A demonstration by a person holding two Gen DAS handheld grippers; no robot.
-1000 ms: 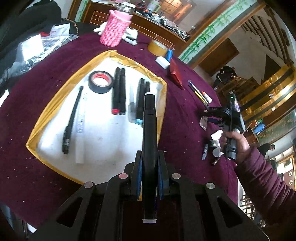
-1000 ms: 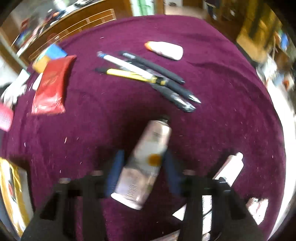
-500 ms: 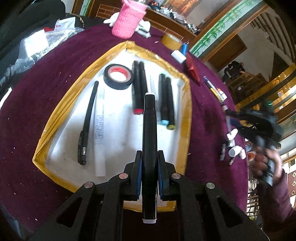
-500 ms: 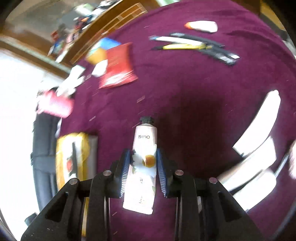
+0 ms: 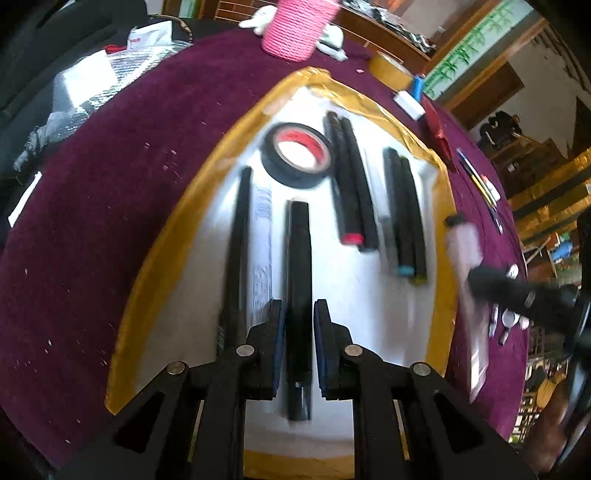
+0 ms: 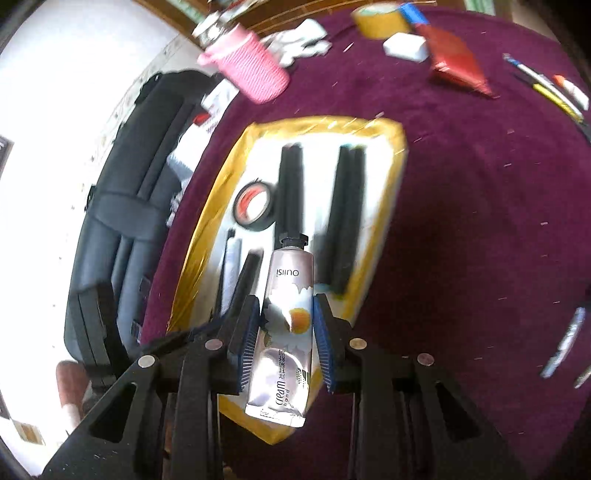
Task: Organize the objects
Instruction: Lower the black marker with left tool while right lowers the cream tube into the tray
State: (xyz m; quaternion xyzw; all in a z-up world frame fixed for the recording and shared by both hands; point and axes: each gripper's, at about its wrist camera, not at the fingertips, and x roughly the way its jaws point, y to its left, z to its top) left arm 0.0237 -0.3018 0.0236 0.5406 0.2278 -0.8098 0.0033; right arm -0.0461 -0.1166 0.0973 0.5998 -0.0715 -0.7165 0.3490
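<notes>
A: What's the biggest thing here?
B: The table [image 5: 110, 192], under a purple cloth. On it sits a white tray [image 5: 207, 295] with a yellow rim.

A: And in the tray?
B: A roll of black tape [image 5: 297, 155] at the far end, a thin black pen [image 5: 236, 251] on the left with a white stick [image 5: 262, 243] just beside it, then two pairs of black markers [image 5: 351, 188] side by side further right.

A: The left gripper [image 5: 298, 332]?
B: Its jaws stand slightly apart on either side of a black marker [image 5: 298, 280]; a thin gap shows on each side, and the marker looks to be lying on the tray floor, between the stick and the marker pairs.

A: The right gripper [image 6: 284, 332]?
B: Clamped on a tube [image 6: 288, 317] of hand cream, cap pointing away, above the tray's near right part. From the left wrist it appears blurred at the tray's right rim.

A: Anything outside the tray?
B: A pink cup [image 6: 251, 70], yellow tape [image 6: 380, 18], a red packet [image 6: 456, 61] and some pens [image 6: 546, 92] at the far side of the cloth
</notes>
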